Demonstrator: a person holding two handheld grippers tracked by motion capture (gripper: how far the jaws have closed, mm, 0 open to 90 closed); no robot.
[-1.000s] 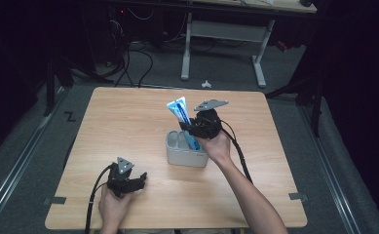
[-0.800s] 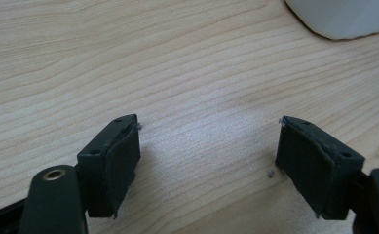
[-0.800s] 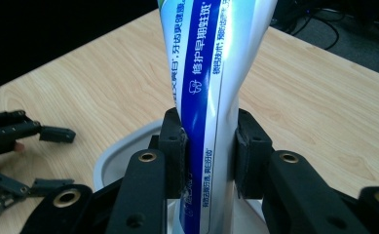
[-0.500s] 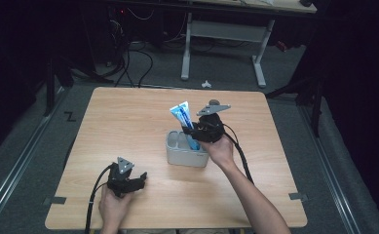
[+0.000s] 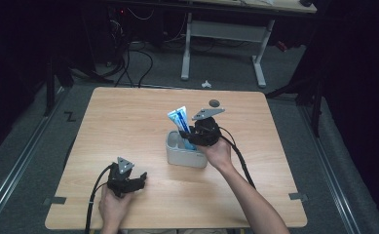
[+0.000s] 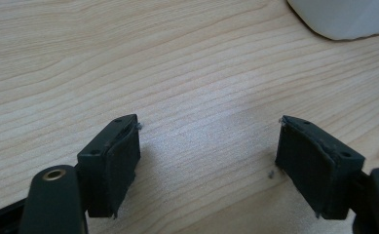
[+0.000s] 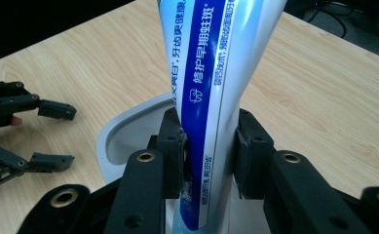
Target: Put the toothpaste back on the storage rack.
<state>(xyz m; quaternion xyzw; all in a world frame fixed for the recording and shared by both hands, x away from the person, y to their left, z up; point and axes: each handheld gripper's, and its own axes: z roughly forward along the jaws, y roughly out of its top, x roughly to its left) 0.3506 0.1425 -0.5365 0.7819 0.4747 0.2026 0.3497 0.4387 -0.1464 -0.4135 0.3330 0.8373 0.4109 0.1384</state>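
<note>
Right gripper view has the right gripper [image 7: 209,146] with its jaws on either side of a blue and white toothpaste tube [image 7: 211,87], which stands nearly upright with its lower end down in the pale grey holder [image 7: 110,141]. The left pad looks pressed to the tube, while a thin gap seems to remain at the right pad, and the jaws have just been opening slightly, so the hold appears to be loosening rather than firm. High view places the holder [image 5: 184,155] near the middle of the table [image 5: 128,122], with the tube [image 5: 180,122] leaning out of its top toward the far side. The likely trouble is the tube: it is tall and soft and rests on a narrow base, so if the jaws part unevenly or the hand pulls away sideways, a pad could drag it over or tip the light holder. A straight lift clear of the rim would avoid that. The left gripper [image 5: 123,183] rests near the table's near edge with its jaws wide apart and nothing between them, well apart from the holder. Bare wood lies on every side of the holder, and the table edges are far enough off that withdrawing the right hand toward the person has ample room.
</note>
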